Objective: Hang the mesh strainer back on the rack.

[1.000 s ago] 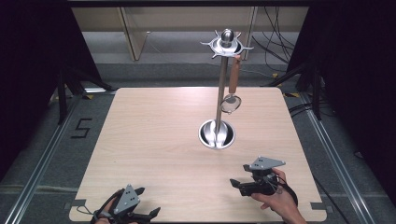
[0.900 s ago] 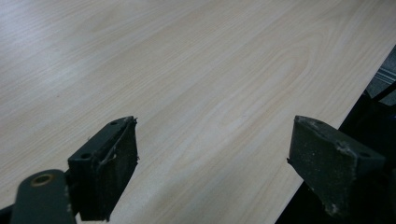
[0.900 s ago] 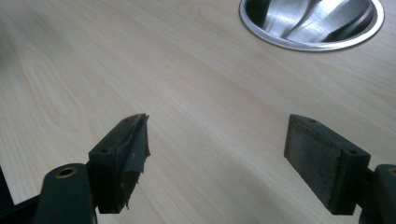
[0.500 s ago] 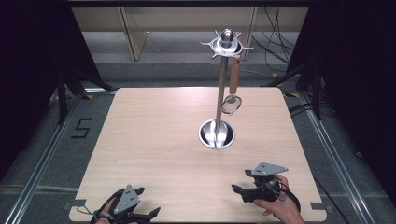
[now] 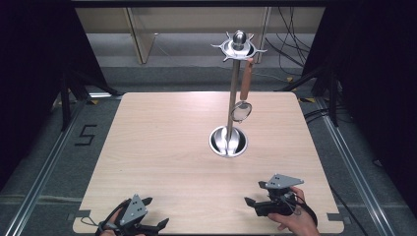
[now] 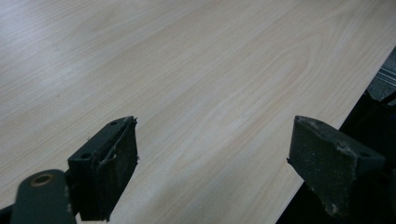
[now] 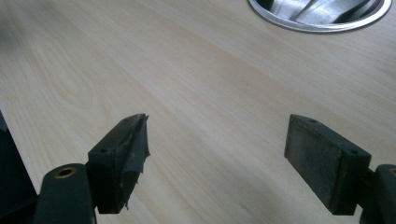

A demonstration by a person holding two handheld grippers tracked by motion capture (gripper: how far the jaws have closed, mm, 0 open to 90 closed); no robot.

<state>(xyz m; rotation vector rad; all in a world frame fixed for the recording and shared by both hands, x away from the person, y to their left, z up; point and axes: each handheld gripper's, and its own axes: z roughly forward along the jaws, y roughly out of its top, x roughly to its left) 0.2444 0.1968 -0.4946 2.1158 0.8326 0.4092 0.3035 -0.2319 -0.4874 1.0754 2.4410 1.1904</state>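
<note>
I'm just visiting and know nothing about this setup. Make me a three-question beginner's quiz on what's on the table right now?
1. True or false: the right gripper is shut on the ladle.
2. What does the ladle hang from?
A. the metal stand
B. a wall hook
C. the left gripper
3. Fill in: both grippers sit near the table's ____ edge, the person's side.

Key
1. False: its jaws stand apart over bare wood, holding nothing.
2. A: it hangs from the stand's top ring.
3. Near.
</note>
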